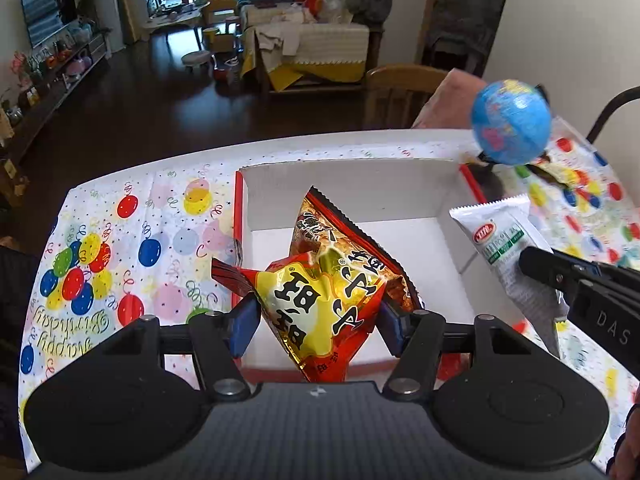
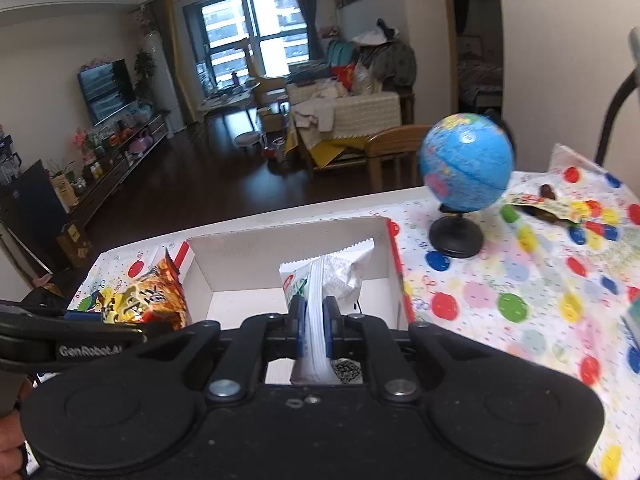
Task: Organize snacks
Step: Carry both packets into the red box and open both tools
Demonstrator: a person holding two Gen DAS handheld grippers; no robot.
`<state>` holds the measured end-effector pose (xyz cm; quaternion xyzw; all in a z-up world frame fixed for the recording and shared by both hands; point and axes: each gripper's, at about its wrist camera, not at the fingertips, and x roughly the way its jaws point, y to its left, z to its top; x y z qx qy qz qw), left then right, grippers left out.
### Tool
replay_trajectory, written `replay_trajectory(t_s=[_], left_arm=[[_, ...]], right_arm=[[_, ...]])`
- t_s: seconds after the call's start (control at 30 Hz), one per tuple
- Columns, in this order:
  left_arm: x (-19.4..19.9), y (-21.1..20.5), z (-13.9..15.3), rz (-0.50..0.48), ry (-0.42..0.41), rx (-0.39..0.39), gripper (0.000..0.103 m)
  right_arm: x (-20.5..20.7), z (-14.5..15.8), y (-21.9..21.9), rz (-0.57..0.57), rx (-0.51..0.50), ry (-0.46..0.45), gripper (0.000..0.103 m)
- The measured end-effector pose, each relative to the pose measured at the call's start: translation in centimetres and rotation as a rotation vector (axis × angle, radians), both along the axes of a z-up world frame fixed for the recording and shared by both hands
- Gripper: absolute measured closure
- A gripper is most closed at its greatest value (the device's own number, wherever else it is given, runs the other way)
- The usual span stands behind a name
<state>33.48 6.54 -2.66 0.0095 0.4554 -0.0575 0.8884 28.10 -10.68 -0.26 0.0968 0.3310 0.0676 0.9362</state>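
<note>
My left claw [image 1: 318, 312] is pinching a red-and-yellow snack bag [image 1: 320, 300]; its blue pads press into the bag's two sides and the bag fills the gap between them, its top corner rising ahead of the claw and its bottom corner hanging down toward the wrist. A second, orange-brown snack bag [image 1: 340, 236] sticks up just beyond the first, touching it; I cannot tell whether the pads hold that one too. Beneath and ahead of this claw lies the white box [image 1: 352, 184] with red outer edges, open at the top, so both bags hang over its inside. My right claw [image 2: 312, 330] is pressed together on a white snack packet [image 2: 332, 280], the crimped seam squeezed thin between the blue pads and the crumpled upper half standing up ahead of the fingertips. That packet also sits above the box [image 2: 288, 248], whose far wall lies straight ahead of the claw. From the left wrist view, the right claw [image 1: 528, 262] comes in from the right with its packet [image 1: 504, 240] over the box's right wall. Beyond and to the right of the right claw, a small blue globe [image 2: 466, 168] stands on the table [image 2: 520, 280], apart from the box. The table wears a balloon-print cloth.
</note>
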Motion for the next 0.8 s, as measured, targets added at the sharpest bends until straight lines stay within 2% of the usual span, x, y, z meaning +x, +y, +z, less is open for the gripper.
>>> replay_trajectory(t_s=[0.47, 0.73, 0.8], left_arm=[[5.5, -2.6, -5.1, 0.025, 0.096, 0.097, 0.041], [6.2, -2.8, -7.3, 0.035, 0.148, 0.126, 0.040], [6.2, -2.8, -7.5, 0.033, 0.150, 0.121, 0.039]], right_arm=[[5.3, -4.4, -0.3, 0.073, 0.009, 0.111, 0.095], [5.5, -6.0, 0.1, 0.093, 0.014, 0.160, 0.094], [5.4, -6.2, 0.0, 0.099, 0.016, 0.165, 0.091]])
